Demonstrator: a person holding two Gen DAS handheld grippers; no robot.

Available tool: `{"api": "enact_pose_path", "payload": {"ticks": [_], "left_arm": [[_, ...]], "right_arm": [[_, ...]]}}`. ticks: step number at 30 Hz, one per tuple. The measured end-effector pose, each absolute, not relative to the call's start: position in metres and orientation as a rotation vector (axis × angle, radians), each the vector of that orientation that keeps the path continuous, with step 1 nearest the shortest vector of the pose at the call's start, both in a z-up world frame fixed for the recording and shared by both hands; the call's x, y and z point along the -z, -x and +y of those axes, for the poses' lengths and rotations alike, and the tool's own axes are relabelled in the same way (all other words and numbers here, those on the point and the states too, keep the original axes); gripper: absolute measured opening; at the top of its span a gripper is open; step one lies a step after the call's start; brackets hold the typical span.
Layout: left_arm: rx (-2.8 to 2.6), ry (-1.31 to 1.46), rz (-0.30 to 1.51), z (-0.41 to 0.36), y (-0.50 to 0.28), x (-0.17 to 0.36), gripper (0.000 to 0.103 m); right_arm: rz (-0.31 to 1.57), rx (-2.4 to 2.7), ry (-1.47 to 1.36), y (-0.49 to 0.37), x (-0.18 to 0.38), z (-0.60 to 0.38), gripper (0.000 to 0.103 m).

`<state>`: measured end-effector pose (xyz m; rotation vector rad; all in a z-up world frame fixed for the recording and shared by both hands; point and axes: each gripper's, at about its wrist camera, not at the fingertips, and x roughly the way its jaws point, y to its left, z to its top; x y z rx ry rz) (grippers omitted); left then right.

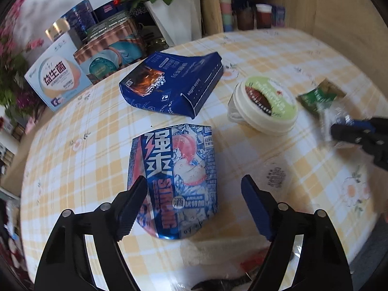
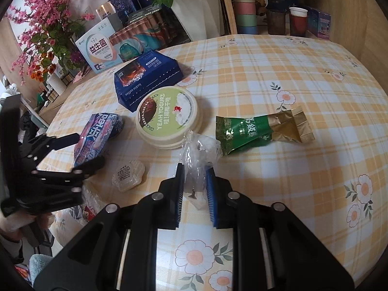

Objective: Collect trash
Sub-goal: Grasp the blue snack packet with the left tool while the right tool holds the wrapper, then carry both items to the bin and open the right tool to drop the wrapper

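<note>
My left gripper is open around the lower end of a crushed blue and pink drink can lying on the table; the can also shows in the right wrist view. My right gripper is shut on a crumpled clear plastic bag. Beyond lie a round yoghurt tub, a green and gold wrapper and a flattened blue coffee box. A small clear plastic cup lies between the grippers.
The table has a yellow checked cloth. Along its far edge stand boxes, a tin, a white planter with red flowers, stacked cups and pink blossoms at left. A wooden wall closes the right side.
</note>
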<state>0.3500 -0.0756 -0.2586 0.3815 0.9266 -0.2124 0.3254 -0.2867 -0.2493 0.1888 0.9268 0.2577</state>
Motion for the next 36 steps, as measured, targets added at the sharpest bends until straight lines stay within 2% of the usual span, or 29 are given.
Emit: {"api": "enact_pose_path", "payload": {"ticks": [5, 8, 10, 15, 20, 23, 36], "left_arm": [[0.171, -0.467, 0.95, -0.078, -0.364, 0.27, 0.077], [0.181, -0.456, 0.96, -0.071, -0.368, 0.269, 0.059], [0.209, -0.428, 0.958, -0.064, -0.368, 0.263, 0.035], [0.224, -0.327, 0.932, -0.036, -0.368, 0.237, 0.012], [0.204, -0.094, 0.936, 0.018, -0.372, 0.216, 0.006], [0.206, -0.016, 0.945, 0.039, -0.374, 0.213, 0.005], [0.218, -0.038, 0.906, 0.038, -0.364, 0.206, 0.005]], "right_arm": [[0.924, -0.259, -0.2, -0.325, 0.25, -0.292, 0.021], [0.927, -0.258, -0.212, -0.325, 0.251, -0.295, 0.021], [0.926, -0.258, -0.216, -0.326, 0.25, -0.296, 0.021], [0.915, -0.267, -0.214, -0.324, 0.245, -0.294, 0.021], [0.909, -0.276, -0.208, -0.324, 0.24, -0.291, 0.021], [0.91, -0.28, -0.204, -0.324, 0.239, -0.287, 0.021], [0.9, -0.282, -0.181, -0.32, 0.227, -0.284, 0.021]]}}
